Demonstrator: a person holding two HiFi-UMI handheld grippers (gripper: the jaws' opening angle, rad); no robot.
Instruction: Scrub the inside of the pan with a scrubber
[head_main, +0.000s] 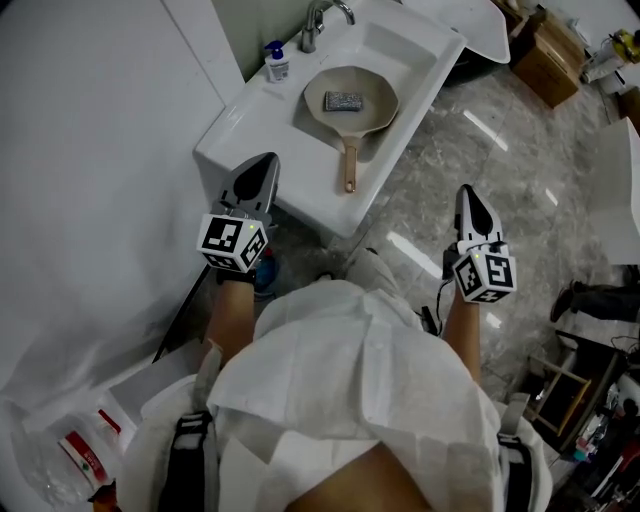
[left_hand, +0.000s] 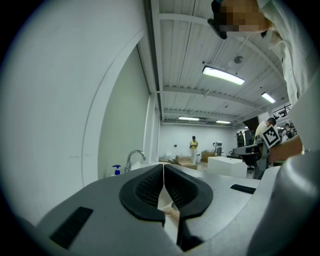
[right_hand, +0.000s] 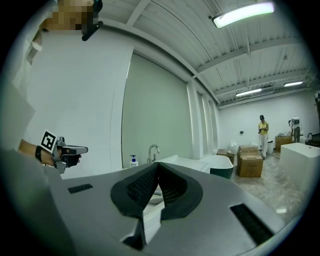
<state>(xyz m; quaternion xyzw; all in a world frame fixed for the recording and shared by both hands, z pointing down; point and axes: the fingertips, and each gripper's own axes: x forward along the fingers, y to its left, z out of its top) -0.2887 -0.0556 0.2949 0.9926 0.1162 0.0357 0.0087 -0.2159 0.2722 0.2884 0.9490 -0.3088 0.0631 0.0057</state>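
Pan (head_main: 378, 106) holds scrubber (head_main: 344, 100) on sink (head_main: 410, 52), near soap bottle (head_main: 277, 63), faucet (head_main: 315, 22).

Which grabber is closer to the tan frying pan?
The left gripper. Its shut tip is at the edge of the white sink counter that holds the tan frying pan, while the right gripper hangs farther back over the grey marbled floor.

White sink surface (head_main: 232, 128) stands against a plain white wall (head_main: 90, 150); a pale green panel (right_hand: 155, 110) rises behind it. Floor (head_main: 490, 170) beside the sink surface is grey, marble-patterned and glossy, showing light reflections. Cardboard boxes (head_main: 548, 55) sit beyond its far end. Above it, a ribbed white ceiling (left_hand: 185, 55) carries lit strip lights (right_hand: 243, 14).
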